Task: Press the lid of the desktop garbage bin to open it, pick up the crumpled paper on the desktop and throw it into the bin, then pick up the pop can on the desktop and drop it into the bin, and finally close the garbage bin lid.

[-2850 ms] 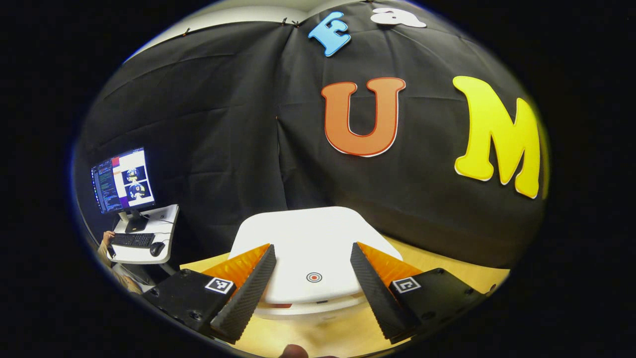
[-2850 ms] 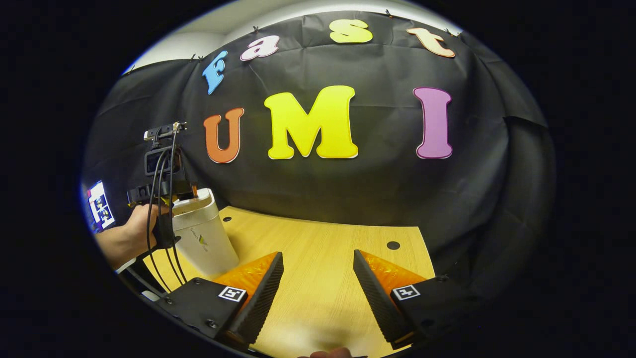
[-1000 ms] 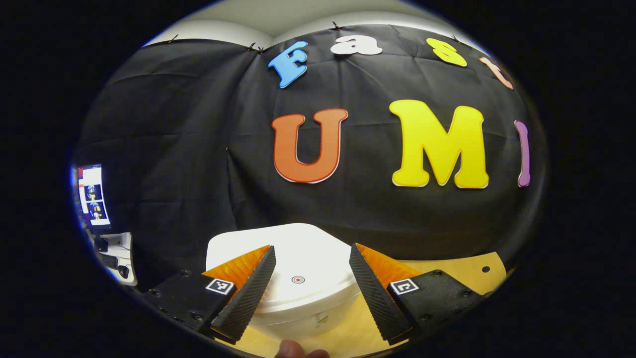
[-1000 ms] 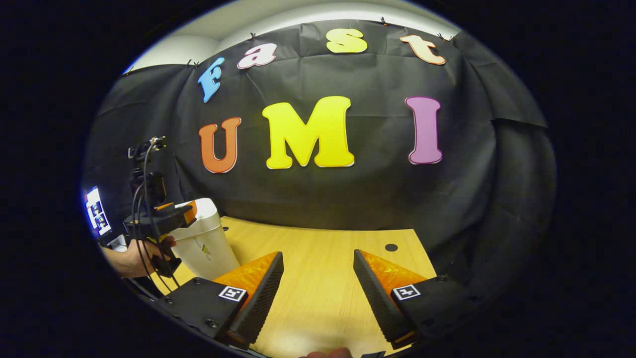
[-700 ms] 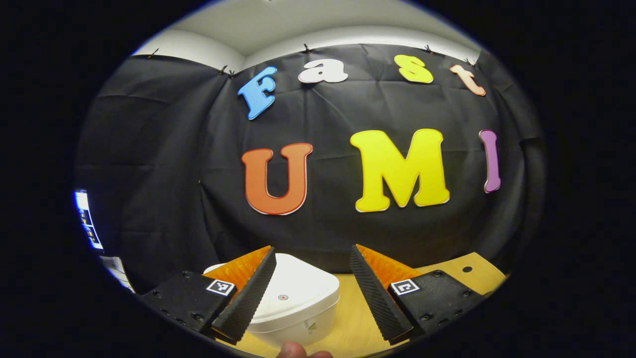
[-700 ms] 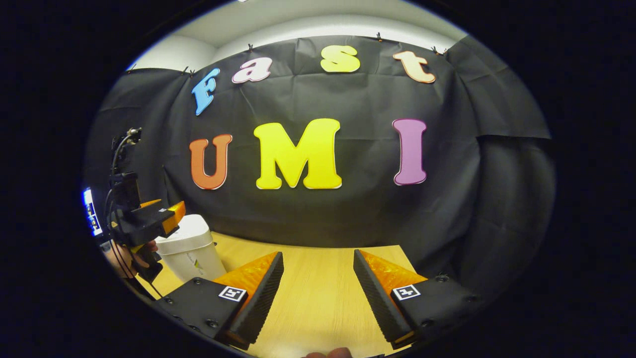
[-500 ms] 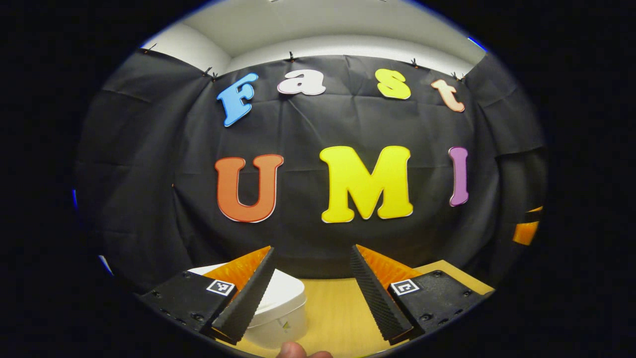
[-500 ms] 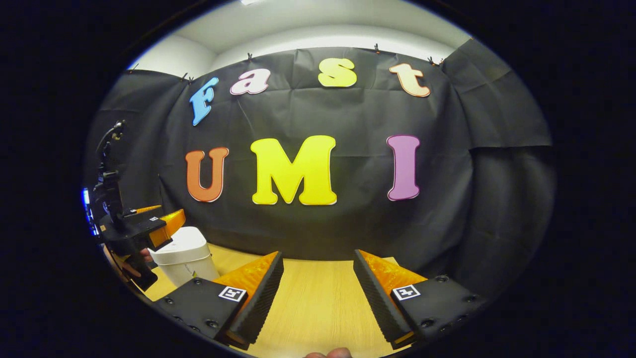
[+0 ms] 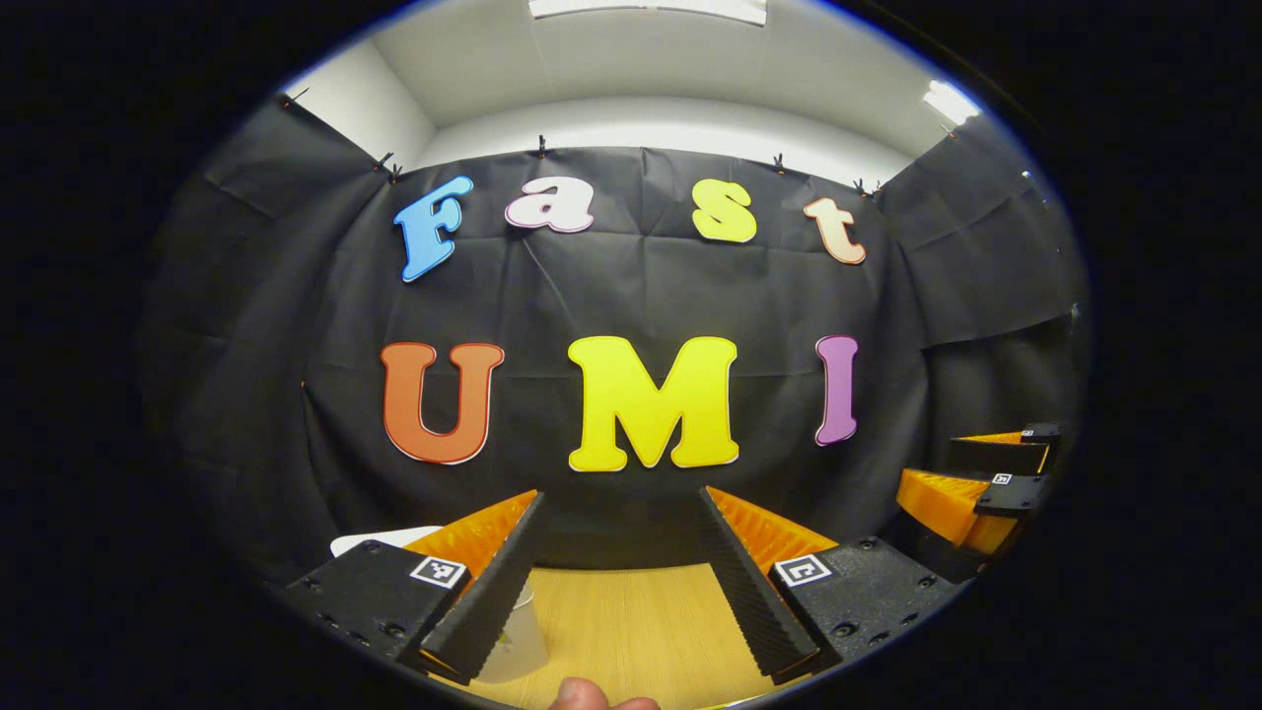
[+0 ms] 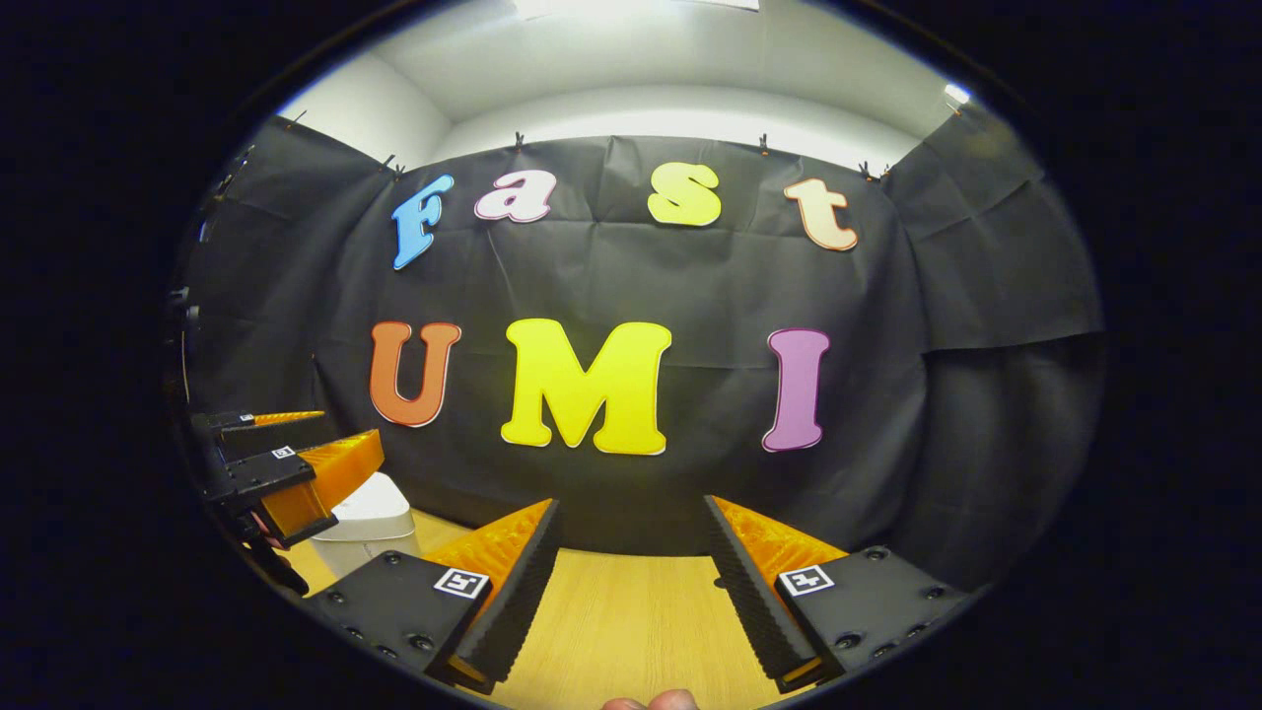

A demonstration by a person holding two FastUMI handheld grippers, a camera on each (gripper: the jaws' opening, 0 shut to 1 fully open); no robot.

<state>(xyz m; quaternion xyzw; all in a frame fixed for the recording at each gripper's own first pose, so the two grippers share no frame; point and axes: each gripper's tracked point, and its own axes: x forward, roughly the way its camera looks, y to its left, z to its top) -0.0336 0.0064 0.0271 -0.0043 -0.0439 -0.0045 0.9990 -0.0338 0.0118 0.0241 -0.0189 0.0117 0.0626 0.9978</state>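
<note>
Garbage bin (image 10: 370,513), white, lid apparently down, stands on the wooden desktop (image 10: 631,631) at far left, partly hidden behind the left gripper (image 9: 616,582). Both the left and right gripper (image 10: 631,592) hold their fingers wide apart, empty.

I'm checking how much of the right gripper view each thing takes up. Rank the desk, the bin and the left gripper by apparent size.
1. Desk.
2. Left gripper and bin: look alike, partly hidden; unranked.

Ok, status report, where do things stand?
Left hand-held gripper open, empty. Right hand-held gripper open, empty. Bin on the desk, lid down. Nothing between either gripper's fingers.
</note>
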